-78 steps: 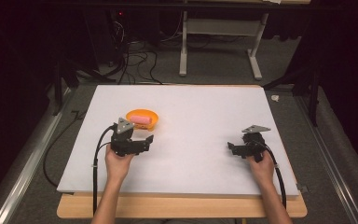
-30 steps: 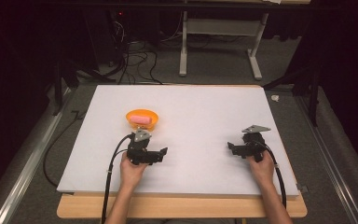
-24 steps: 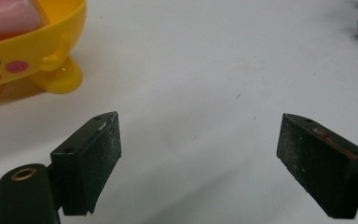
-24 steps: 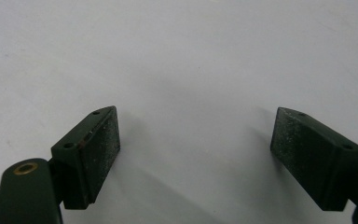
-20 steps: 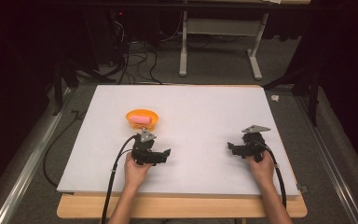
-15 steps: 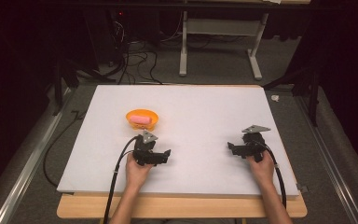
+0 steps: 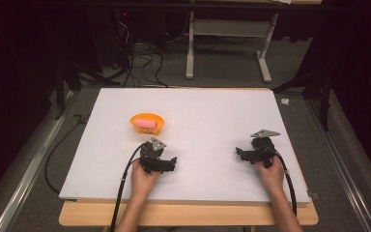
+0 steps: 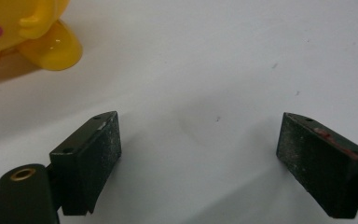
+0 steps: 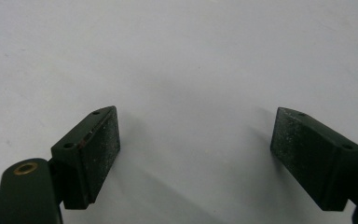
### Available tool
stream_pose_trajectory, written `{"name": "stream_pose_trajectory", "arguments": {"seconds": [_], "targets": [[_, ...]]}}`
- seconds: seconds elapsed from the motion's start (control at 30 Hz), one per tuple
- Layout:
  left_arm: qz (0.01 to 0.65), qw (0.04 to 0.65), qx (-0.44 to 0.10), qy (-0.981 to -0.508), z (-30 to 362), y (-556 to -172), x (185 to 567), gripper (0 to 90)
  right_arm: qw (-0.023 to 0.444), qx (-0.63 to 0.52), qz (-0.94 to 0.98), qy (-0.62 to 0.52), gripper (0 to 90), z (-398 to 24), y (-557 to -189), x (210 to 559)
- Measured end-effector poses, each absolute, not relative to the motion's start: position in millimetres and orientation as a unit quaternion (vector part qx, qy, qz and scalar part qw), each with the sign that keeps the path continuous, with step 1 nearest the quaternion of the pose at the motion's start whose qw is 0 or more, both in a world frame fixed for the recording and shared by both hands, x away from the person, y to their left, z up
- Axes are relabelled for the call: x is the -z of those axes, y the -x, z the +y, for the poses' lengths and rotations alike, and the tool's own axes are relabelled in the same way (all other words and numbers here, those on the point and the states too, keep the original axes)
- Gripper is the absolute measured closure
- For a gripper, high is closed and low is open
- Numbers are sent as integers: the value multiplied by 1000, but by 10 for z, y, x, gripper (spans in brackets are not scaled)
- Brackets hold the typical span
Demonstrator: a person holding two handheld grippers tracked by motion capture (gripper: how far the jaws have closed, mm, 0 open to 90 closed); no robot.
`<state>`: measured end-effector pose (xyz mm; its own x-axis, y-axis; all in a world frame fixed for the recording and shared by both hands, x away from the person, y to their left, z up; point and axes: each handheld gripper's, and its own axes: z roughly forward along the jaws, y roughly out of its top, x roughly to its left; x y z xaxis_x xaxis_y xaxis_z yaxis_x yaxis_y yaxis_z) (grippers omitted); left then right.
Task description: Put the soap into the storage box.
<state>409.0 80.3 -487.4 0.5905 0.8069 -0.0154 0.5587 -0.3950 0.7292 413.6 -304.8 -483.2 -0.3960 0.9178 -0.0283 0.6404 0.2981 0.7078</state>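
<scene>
Orange bowl [image 7: 147,123] sits on the white board [image 7: 212,111] toward its left edge, roughly midway between the far and near edges, with a pink piece [image 7: 144,125] lying inside it; our left gripper [image 7: 166,164] rests just nearward of the bowl and apart from it, jaws spread wide with nothing between them; in the left gripper view a glossy yellow-orange form [image 8: 32,32] sits off at the upper left, not in line with the jaws; our right gripper [image 7: 241,154] lies near the board's right edge, well apart from the bowl, jaws likewise wide and bare over plain white surface; we judge the step in hand to be a reach toward the bowl or its pink content, and doing it well calls for turning the left gripper so the gap between the jaws faces the target squarely; we keep the jaws wide until they straddle it, and close gently, since the shiny bowl looks light and could slide or tip; the right gripper can rest where it lies.
</scene>
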Motion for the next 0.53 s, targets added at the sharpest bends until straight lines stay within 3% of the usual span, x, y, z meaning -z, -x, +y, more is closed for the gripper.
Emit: {"name": "stream_pose_trajectory", "arguments": {"seconds": [0.53], "targets": [[419, 359, -171, -816, 807, -4091, 4877, 140, 221, -313, 774, -504, 161, -3047, -4134, 4830]]}}
